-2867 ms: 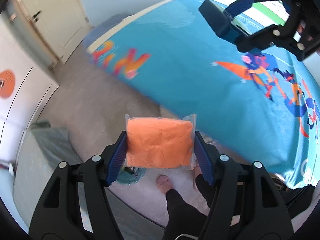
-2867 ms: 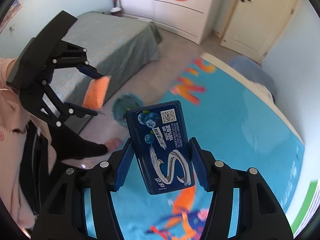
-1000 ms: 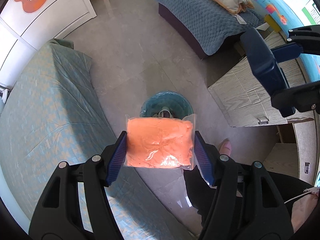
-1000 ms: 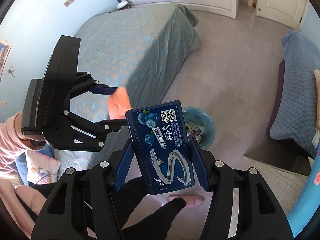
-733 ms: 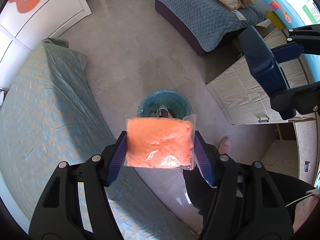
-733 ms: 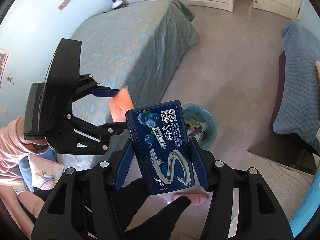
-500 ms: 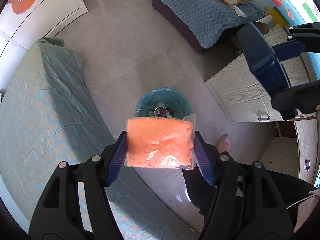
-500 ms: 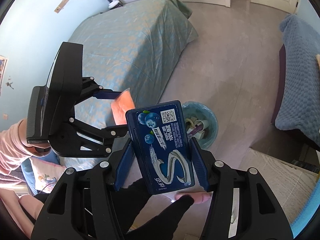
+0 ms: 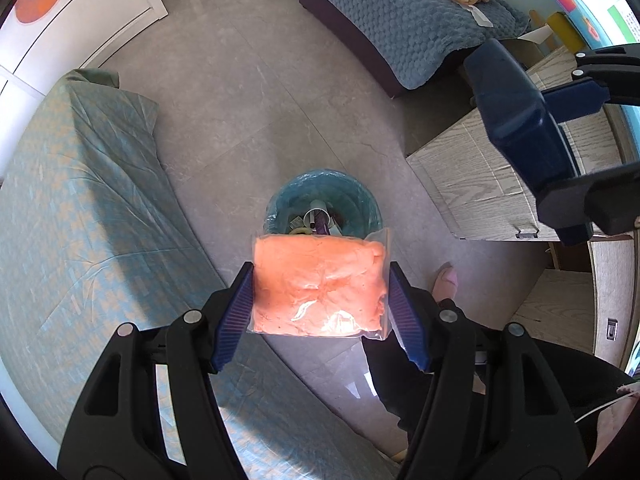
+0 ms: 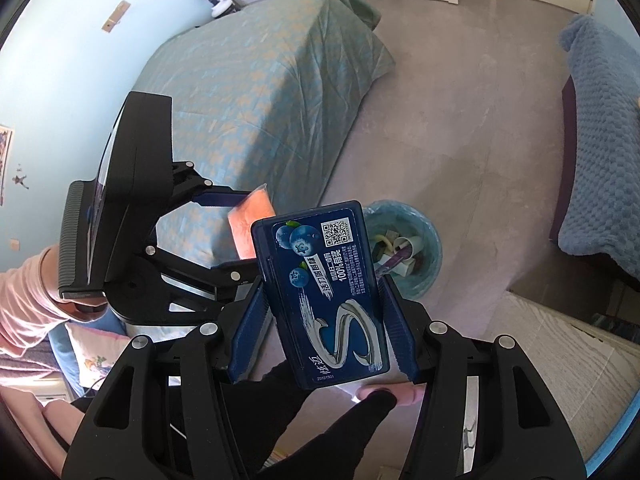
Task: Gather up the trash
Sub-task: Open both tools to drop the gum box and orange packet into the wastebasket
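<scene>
**Both items held above the bin, release pending**

The orange pouch (image 9: 320, 286) sits clamped between the left gripper (image 9: 321, 300) jaws, directly above the near rim of the trash bin (image 9: 362, 204). It is a clear plastic bag of soft orange filling; it looks light and yielding, and its film is glossy, so it is likely slippery. The jaws take it by its two side edges, which appears the soundest hold.

The blue gum case (image 10: 322, 296) is clamped in the right gripper (image 10: 322, 328) jaws by its long edges. It looks stiff, flat and light, and should drop cleanly. It hangs short of the bin, on the person's side.

The bin stands on the floor (image 9: 256, 92), lined with a blue bag and already holding tubes and scraps. Its mouth is open and unobstructed. To one side of the bin lies the green bed (image 9: 80, 200), close by; to the other side a wooden cabinet (image 9: 472, 176), near but apart. A foot (image 9: 447, 280) stands just beside the bin. Room above the bin is ample; the two grippers are close together, so releases are best made in turn.
</scene>
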`<action>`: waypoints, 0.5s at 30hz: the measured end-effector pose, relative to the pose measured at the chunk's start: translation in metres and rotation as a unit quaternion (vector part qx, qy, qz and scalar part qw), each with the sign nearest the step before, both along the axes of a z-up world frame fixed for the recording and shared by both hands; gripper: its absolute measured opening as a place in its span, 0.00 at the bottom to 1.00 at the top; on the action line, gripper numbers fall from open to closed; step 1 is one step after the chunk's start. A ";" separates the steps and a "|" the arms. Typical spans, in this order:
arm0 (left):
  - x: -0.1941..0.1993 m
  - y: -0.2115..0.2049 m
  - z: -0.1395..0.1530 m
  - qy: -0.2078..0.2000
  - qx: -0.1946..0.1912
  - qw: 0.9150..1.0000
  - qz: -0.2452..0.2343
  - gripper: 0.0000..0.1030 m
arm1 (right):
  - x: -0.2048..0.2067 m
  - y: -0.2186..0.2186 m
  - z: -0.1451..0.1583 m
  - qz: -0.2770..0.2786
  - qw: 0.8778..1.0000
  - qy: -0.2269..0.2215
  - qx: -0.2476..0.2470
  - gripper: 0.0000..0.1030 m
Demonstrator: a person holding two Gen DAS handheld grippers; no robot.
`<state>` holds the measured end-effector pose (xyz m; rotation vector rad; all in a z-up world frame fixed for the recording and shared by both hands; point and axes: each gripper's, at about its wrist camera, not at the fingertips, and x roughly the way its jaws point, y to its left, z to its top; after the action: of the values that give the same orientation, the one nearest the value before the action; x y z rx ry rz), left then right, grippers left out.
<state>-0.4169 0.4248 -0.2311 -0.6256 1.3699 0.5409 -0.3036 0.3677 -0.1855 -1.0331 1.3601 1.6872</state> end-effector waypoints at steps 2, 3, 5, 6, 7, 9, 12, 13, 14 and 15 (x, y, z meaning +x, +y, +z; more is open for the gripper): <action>0.000 0.000 0.000 0.000 0.000 1.000 0.000 0.61 | 0.001 0.002 0.000 -0.003 1.000 0.003 -0.001 0.55; 0.000 0.001 -0.001 0.000 -0.001 1.000 0.000 0.61 | 0.001 0.003 -0.001 -0.003 1.000 0.003 -0.001 0.55; 0.000 0.002 -0.001 0.000 -0.002 1.000 0.001 0.61 | 0.001 0.003 -0.002 -0.001 1.000 0.003 -0.001 0.55; 0.000 0.002 -0.001 0.000 -0.003 1.000 0.001 0.61 | 0.001 0.004 -0.002 0.000 1.000 0.003 -0.001 0.55; -0.001 0.002 -0.002 0.001 -0.002 1.000 0.001 0.61 | 0.001 0.004 -0.001 -0.002 1.000 0.004 -0.001 0.55; -0.001 0.001 -0.002 0.001 -0.004 1.000 0.001 0.61 | 0.000 0.006 -0.002 -0.001 1.000 0.003 -0.002 0.55; -0.001 0.003 -0.003 0.000 -0.005 1.000 0.003 0.61 | -0.001 0.007 -0.003 -0.001 1.000 0.004 -0.003 0.55; -0.001 0.003 -0.003 0.000 -0.005 1.000 0.002 0.61 | 0.000 0.007 -0.003 -0.002 1.000 0.006 -0.003 0.55; 0.000 0.003 -0.002 0.000 -0.004 1.000 0.001 0.61 | -0.001 0.007 -0.002 -0.002 1.000 0.007 -0.003 0.55; 0.000 0.003 -0.002 -0.001 -0.004 1.000 -0.001 0.61 | -0.001 0.007 -0.003 -0.002 1.000 0.007 -0.002 0.55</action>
<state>-0.4167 0.4276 -0.2328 -0.6316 1.3713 0.5324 -0.3049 0.3747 -0.1884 -1.0222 1.3741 1.6911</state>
